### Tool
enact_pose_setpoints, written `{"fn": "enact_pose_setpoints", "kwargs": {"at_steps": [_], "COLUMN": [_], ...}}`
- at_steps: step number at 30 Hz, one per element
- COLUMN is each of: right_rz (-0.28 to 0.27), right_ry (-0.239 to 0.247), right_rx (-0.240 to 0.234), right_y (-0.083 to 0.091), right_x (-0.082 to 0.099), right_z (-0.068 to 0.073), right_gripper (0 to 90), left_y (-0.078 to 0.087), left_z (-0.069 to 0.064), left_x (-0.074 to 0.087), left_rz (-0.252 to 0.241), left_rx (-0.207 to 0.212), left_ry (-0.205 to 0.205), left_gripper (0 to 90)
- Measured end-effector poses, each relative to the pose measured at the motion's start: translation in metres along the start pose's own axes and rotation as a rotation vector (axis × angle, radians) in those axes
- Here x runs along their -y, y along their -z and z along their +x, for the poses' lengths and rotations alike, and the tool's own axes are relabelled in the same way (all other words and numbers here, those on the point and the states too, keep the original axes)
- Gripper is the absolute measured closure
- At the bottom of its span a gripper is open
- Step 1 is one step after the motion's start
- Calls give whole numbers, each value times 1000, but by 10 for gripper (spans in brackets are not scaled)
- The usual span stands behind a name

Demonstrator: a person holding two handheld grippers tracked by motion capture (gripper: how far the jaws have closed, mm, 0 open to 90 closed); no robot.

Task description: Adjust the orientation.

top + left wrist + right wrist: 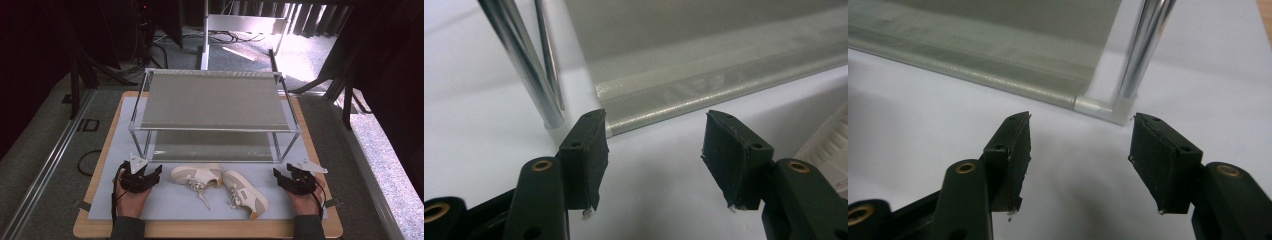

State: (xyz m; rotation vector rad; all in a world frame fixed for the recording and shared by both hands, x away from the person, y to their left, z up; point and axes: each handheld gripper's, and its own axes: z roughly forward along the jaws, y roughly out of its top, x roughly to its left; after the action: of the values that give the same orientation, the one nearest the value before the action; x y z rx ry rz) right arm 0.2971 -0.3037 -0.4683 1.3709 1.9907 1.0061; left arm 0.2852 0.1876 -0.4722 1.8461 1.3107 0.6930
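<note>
A: We have the left gripper (158, 171) down at the near left of the white mat (120, 135), jaws spread wide with nothing between them. In the left gripper view we look along them at bare mat, the rack's chrome leg (531, 75) and the front hem of the lower grey shelf (704, 95).

B: Same for the right gripper (276, 173) at the near right: jaws well apart, holding nothing. Its own view gives us the shelf's corner bracket (1100, 107) and the other front leg (1143, 45) just ahead.

A: Between us lie the two shoes. The left sneaker (196, 175) is cream and white, lying crosswise just beside our left jaws, not touching. The right sneaker (246, 193) is angled toward the near edge, its toe touching the first shoe, laces (202, 197) trailing on the mat.

B: Any writing? We can read no brand or label on either shoe; they are too small in the high view. The pale ribbed edge at the right of the left gripper view is possibly the sneaker's sole (829, 142).

A: For room: open mat lies on each side of the pair and in front of the two-tier shoe rack (215, 107). The mat stops short of the wooden table edge (200, 230).
</note>
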Motion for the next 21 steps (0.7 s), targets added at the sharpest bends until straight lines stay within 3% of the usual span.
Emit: {"fn": "enact_pose_setpoints", "kwargs": {"at_steps": [6,10,21], "right_rz": [-23,-26,-30], "right_ry": [5,21,11], "right_rx": [-10,-10,-12], "right_y": [4,6,9], "right_x": [-1,-1,0], "right_z": [4,6,5], "right_gripper": [418,418,420], "left_y": [12,22,38], "left_z": [-1,-3,-27], "left_x": [-1,-2,-5], "left_rz": [-36,-66,-93], "left_rx": [22,61,112], "left_ry": [-3,8,-63], "left_gripper": [424,424,425]}}
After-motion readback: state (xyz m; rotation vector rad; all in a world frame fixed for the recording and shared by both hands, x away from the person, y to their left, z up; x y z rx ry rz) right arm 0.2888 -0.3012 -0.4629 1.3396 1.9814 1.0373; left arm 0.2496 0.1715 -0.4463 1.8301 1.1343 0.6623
